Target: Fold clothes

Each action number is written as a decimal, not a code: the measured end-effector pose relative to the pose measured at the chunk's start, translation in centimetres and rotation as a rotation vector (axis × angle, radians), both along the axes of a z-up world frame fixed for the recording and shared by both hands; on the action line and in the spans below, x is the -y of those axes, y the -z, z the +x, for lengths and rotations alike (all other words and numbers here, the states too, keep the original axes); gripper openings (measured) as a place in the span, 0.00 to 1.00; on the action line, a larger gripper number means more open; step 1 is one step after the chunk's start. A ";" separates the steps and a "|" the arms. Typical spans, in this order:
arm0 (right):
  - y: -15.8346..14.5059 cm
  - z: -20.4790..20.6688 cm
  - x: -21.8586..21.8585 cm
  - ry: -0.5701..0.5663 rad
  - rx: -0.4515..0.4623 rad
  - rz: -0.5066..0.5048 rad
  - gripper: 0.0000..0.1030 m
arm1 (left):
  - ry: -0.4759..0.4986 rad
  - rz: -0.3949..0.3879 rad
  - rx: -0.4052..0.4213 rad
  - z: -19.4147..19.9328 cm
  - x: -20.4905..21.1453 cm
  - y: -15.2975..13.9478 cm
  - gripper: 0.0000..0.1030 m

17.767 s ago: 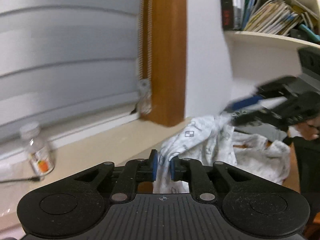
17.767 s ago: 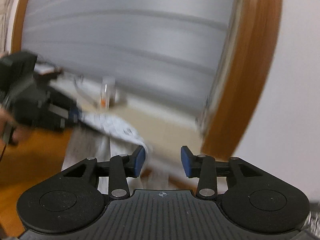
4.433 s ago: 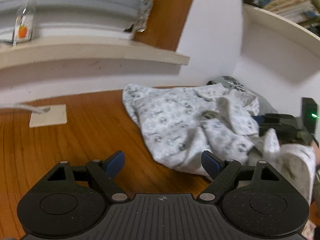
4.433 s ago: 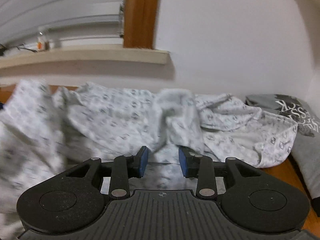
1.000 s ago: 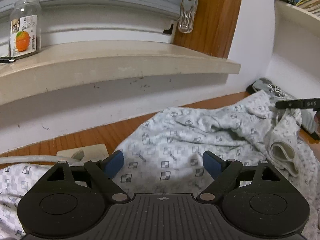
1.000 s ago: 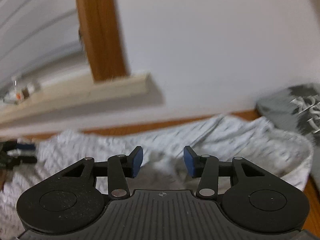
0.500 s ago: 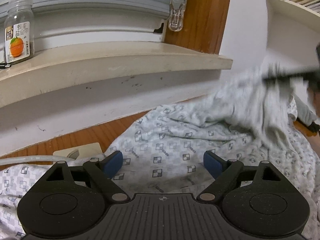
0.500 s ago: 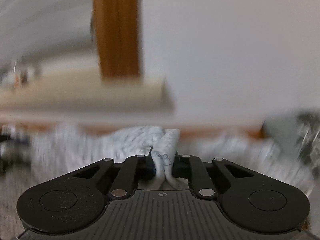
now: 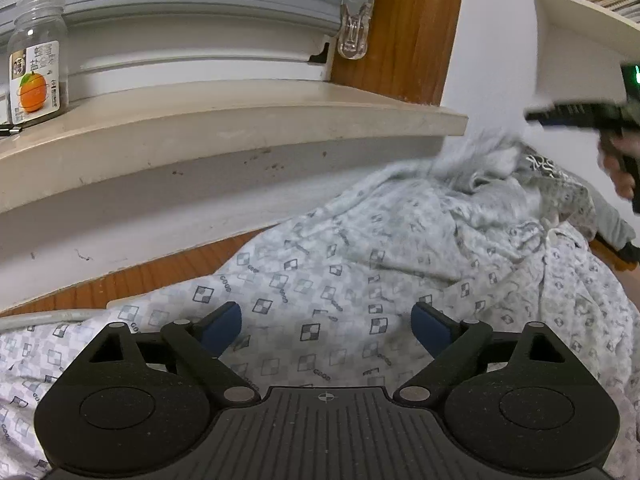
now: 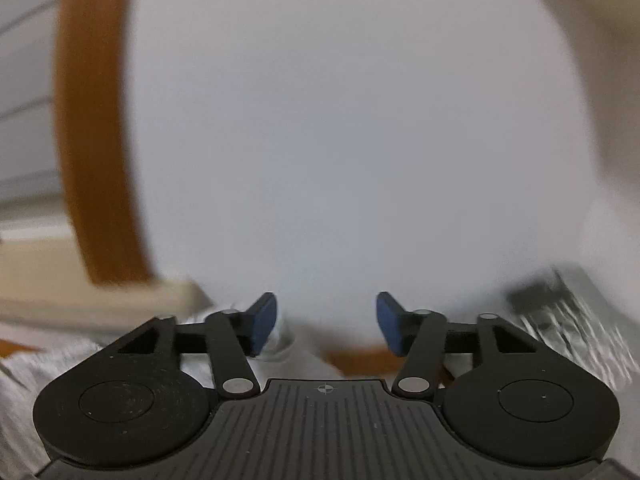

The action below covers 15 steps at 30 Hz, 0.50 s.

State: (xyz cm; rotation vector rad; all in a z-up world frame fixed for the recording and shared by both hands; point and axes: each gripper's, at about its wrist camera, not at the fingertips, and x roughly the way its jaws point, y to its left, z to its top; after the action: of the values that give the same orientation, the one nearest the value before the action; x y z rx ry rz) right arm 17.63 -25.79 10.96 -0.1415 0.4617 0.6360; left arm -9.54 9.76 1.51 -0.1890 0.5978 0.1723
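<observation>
Spreading the patterned garment [image 9: 360, 264] flat looks like the step in hand — it lies rumpled on the wooden floor [image 9: 168, 276] below the window sill [image 9: 224, 120]. The left gripper [image 9: 326, 326] hovers spread wide over the cloth, pinching nothing; the right gripper [image 10: 326, 324] is opening, empty, raised above a bunched far fold. Next, I judge, each needs an edge — to pull taut.

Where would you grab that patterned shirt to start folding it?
Probably the shirt's near edge on the wood, below the sill, coming from the front with the open left tool. That part lies flat and single-layered there; the far end is bunched.
</observation>
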 end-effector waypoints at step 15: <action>8.7 6.0 -1.0 0.053 -0.392 0.024 0.10 | 0.006 -0.006 -0.019 0.1 0.1 0.2 0.91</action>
State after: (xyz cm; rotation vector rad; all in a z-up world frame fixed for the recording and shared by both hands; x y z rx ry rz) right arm 23.63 -24.79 2.22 0.0200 0.8327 0.6182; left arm -9.40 9.64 1.36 -0.1916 0.6182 0.1669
